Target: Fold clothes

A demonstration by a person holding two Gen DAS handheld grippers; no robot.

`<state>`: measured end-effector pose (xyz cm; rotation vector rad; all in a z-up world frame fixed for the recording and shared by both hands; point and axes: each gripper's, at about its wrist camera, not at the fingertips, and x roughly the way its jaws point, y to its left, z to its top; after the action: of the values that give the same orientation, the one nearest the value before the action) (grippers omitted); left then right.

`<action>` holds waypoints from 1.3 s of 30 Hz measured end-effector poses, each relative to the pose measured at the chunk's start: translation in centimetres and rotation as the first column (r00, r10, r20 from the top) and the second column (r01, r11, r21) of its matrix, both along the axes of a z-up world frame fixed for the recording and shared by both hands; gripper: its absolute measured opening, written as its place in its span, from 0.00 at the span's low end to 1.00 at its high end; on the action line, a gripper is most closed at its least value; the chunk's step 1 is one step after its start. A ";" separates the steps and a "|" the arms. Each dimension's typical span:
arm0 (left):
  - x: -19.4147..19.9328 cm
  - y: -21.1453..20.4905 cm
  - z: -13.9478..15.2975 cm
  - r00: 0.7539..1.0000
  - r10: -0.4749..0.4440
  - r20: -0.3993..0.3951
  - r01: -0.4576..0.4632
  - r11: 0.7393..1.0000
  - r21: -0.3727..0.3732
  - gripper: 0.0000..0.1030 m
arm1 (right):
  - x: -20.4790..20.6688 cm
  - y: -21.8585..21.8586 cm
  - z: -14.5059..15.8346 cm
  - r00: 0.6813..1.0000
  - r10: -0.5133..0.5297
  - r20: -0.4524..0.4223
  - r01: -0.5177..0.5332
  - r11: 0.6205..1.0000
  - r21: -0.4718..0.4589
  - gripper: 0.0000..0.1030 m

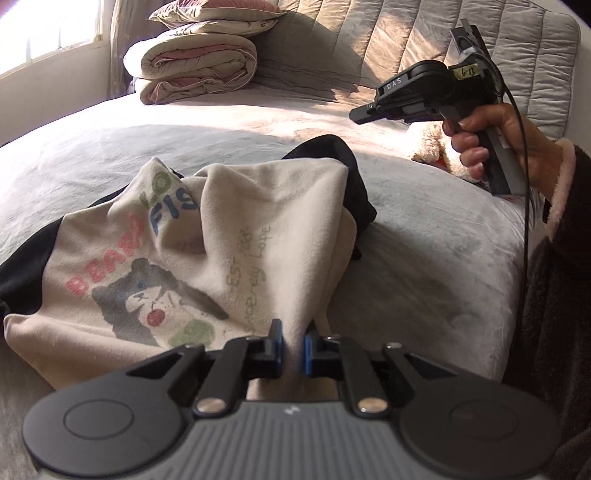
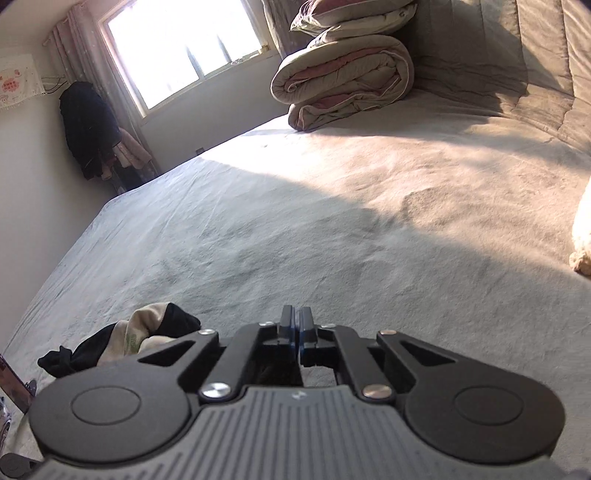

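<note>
While left tongs (image 1: 293,341) pinch sweatshirt (image 1: 147,266) | hem hidden | right tongs (image 2: 296,325) pressed together

A wide bed (image 2: 332,221) fills the room, covered by a pale grey plush blanket. At its far end a quilted grey headboard (image 1: 424,40) rises, padded in vertical channels. Against it sits a folded beige-and-pink duvet (image 2: 343,81) with a pillow (image 2: 351,14) on top. A bright window (image 2: 184,48) in the left wall throws sunlight across the upper part of the bed, while the nearer part lies in shade. Pink curtains (image 2: 92,55) hang beside the window, and dark clothing (image 2: 88,129) hangs in the corner against the white wall (image 2: 33,177).
</note>
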<state>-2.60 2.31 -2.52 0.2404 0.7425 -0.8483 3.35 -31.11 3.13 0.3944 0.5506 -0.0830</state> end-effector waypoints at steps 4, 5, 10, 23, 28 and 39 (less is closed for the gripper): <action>-0.3 1.3 0.0 0.999 -0.022 -0.024 0.022 1.000 -0.009 0.10 | -1.0 -3.7 1.1 0.994 -0.095 0.053 0.093 0.995 0.037 0.00; -0.3 1.5 -0.1 0.999 -0.018 -0.027 0.017 1.000 -0.009 0.10 | -1.1 -4.5 1.0 0.994 -0.096 0.053 0.092 0.993 0.072 0.02; 0.5 1.8 -0.2 0.998 0.028 -0.053 -0.030 0.999 -0.033 0.11 | 0.4 -2.8 -0.9 0.999 0.041 -0.031 -0.036 0.989 0.143 0.17; 0.6 1.6 0.0 0.998 0.046 -0.053 -0.049 0.998 -0.042 0.11 | 3.2 5.2 -4.0 0.956 0.216 -0.196 -0.225 0.974 -0.024 0.08; -0.4 1.9 0.8 1.000 0.004 -0.015 -0.005 0.999 -0.044 0.10 | 2.4 4.2 -1.6 0.994 0.084 -0.069 -0.093 0.984 -0.151 0.06; -0.1 2.6 0.5 0.994 -0.074 -0.086 0.073 0.997 -0.014 0.10 | -1.4 -6.2 1.4 0.943 -0.329 0.059 0.333 0.917 -0.220 0.07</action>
<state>-2.66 4.91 -2.03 0.2230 0.8139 -0.9367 1.93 -37.35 4.54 0.2610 0.4426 -0.4651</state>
